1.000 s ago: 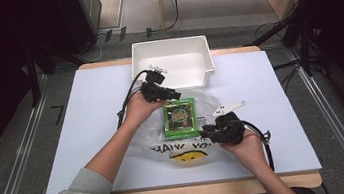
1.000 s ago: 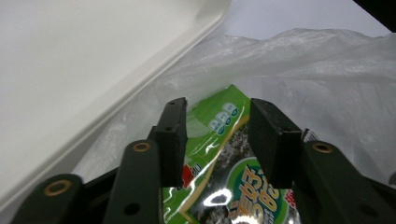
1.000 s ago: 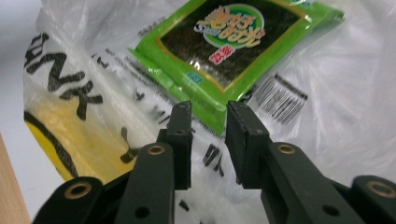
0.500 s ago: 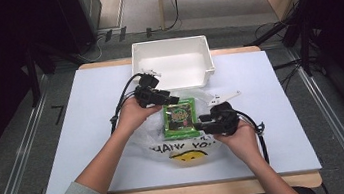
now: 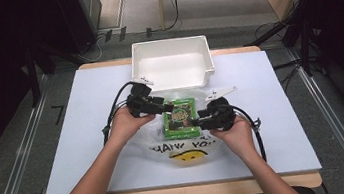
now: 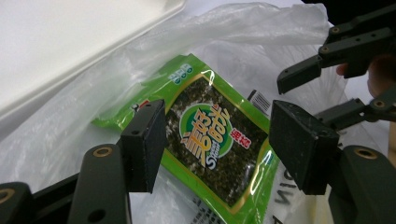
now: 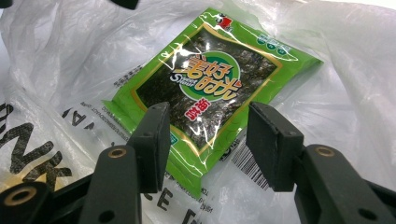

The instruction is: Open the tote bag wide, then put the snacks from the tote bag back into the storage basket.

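Note:
A green seaweed snack packet [image 5: 180,117] [image 6: 210,140] [image 7: 210,88] lies flat on a crumpled clear plastic bag [image 5: 187,150] [image 7: 70,56] printed with black letters and a yellow smiley. Whether the packet is inside the bag or on top of it I cannot tell. My left gripper [image 5: 164,109] [image 6: 224,135] sits at the packet's far left corner. Its jaws have just been opening and stand wide, above the packet, pressing nothing. My right gripper [image 5: 198,119] [image 7: 208,135] points in from the packet's right edge. Its jaws have also just been opening, with nothing gripped.
A white, empty tray [image 5: 172,69] [image 6: 56,37] stands just beyond the bag at the back of the pale table [image 5: 65,141]. A small white plastic piece [image 5: 222,92] lies to the right of the packet. Cables trail from both grippers along the forearms.
Both sets of jaws have spread apart. The left hand has drawn back toward the near left, off the packet's top. The right hand has shifted a little farther up along the packet's right side.

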`<state>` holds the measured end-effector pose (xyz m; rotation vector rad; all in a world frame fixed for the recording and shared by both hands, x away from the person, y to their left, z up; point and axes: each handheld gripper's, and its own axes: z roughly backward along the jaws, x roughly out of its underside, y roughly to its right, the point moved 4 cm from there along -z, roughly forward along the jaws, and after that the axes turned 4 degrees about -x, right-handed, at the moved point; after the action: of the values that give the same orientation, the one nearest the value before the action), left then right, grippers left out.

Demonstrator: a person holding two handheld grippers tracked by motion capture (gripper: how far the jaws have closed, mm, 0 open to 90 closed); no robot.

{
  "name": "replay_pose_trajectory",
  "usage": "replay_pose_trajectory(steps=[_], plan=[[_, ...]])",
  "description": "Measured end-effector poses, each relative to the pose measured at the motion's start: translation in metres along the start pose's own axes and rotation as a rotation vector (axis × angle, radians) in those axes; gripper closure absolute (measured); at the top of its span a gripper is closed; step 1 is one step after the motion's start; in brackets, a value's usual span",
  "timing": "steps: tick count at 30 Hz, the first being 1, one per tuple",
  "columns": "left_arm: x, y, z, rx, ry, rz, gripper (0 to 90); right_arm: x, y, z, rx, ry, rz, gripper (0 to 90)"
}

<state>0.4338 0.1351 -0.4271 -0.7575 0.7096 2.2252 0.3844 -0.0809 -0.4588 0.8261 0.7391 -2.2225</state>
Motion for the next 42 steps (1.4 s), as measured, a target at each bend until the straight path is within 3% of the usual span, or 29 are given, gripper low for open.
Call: replay_pose_trajectory(steps=[20, 26, 30, 35, 39, 42], plan=[[0.028, 0.008, 0.014, -0.012, 0.005, 0.022, 36.2, 0.001, 0.000, 0.001, 0.010, 0.015, -0.019, 45.6], [0.035, 0.014, 0.018, -0.025, 0.022, -0.002, 47.9, 0.001, 0.001, -0.001, 0.012, 0.022, -0.021, 45.3], [0.039, 0.018, 0.016, -0.023, 0.019, -0.001, 65.8, -0.001, -0.001, -0.003, 0.016, 0.019, -0.018, 45.3], [0.042, 0.019, 0.008, -0.034, 0.004, -0.006, 79.7, -0.006, -0.003, -0.007, 0.022, 0.025, -0.021, 45.8], [0.042, 0.018, 0.005, -0.014, 0.000, 0.025, 86.9, -0.011, -0.004, -0.010, 0.024, 0.031, -0.024, 46.2], [0.043, 0.016, 0.000, -0.031, -0.010, 0.016, 90.0, -0.015, -0.004, -0.016, 0.040, 0.022, -0.027, 46.6]])
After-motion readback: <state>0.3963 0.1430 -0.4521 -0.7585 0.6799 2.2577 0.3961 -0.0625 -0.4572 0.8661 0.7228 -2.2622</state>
